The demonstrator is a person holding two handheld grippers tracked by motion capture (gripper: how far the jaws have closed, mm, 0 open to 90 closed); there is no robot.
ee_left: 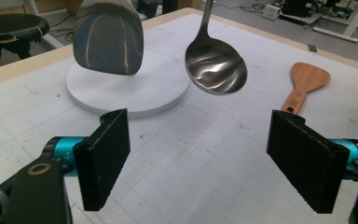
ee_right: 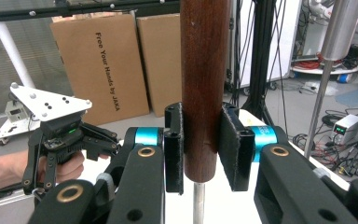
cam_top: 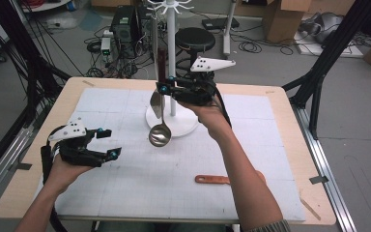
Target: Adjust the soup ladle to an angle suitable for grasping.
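Right hand-held gripper (ee_right: 201,154) is clamped on the ladle's wooden handle (ee_right: 204,88); the ladle (cam_top: 160,134) is held upright, bowl down, just in front of the rack pole (cam_top: 172,58) above the counter (cam_top: 125,193). Hooks lie overhead. Left hand-held gripper (cam_top: 107,143) is spread, empty, well apart.

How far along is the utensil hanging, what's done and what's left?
Looks done: the steel ladle hangs at the white stand. In hand: the right gripper is shut on the brown wooden handle of a metal spatula held up beside the stand; whether it is hooked on I cannot tell. Left: the wooden spatula lies on the mat, and the left gripper is open and empty.
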